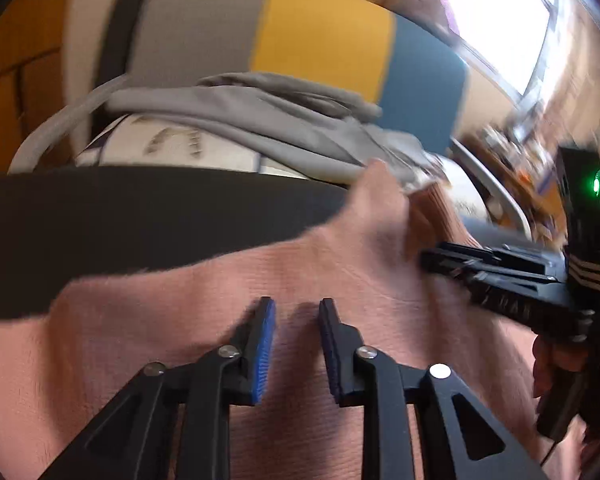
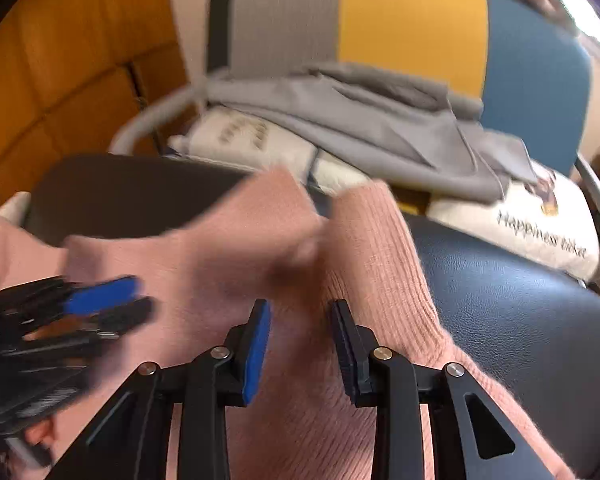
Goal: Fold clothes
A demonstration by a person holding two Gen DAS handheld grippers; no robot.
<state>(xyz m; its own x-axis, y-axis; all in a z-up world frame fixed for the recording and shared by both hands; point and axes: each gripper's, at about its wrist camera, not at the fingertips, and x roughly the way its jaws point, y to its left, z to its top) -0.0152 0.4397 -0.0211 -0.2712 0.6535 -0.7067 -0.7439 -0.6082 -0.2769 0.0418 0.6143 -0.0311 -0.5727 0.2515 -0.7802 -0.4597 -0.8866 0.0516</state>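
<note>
Black gripper fingers with blue pads fill the bottom of both wrist views. Seen from the left wrist, the left gripper (image 1: 296, 308) hangs just over a pink knitted sweater (image 1: 204, 304) that covers the lower half of the frame. Its jaws stand a narrow way apart, with only a strip of pink knit showing in the gap, and the pads do not appear to pinch any fabric.

Seen from the right wrist, the right gripper (image 2: 302, 310) points down at the same sweater, near a ribbed band of it (image 2: 380, 264) that runs from the centre toward the lower right. Its jaws are also partly apart, a little wider than the other pair, and grip nothing that I can see.

Each gripper shows blurred in the other's view: the right one at the right edge with a green light, the left one at the lower left with its pads close together.

That sweater lies spread over a dark seat (image 2: 520, 312), which shows bare at the right and upper left of the right wrist view. Behind it, in the upper middle, a crumpled grey garment (image 2: 380, 128) lies on a white printed cushion (image 2: 532, 224). Further back stands a chair back (image 2: 408, 20) in grey, yellow and blue panels. Bright window light (image 1: 500, 20) fills the upper right of the left wrist view.
</note>
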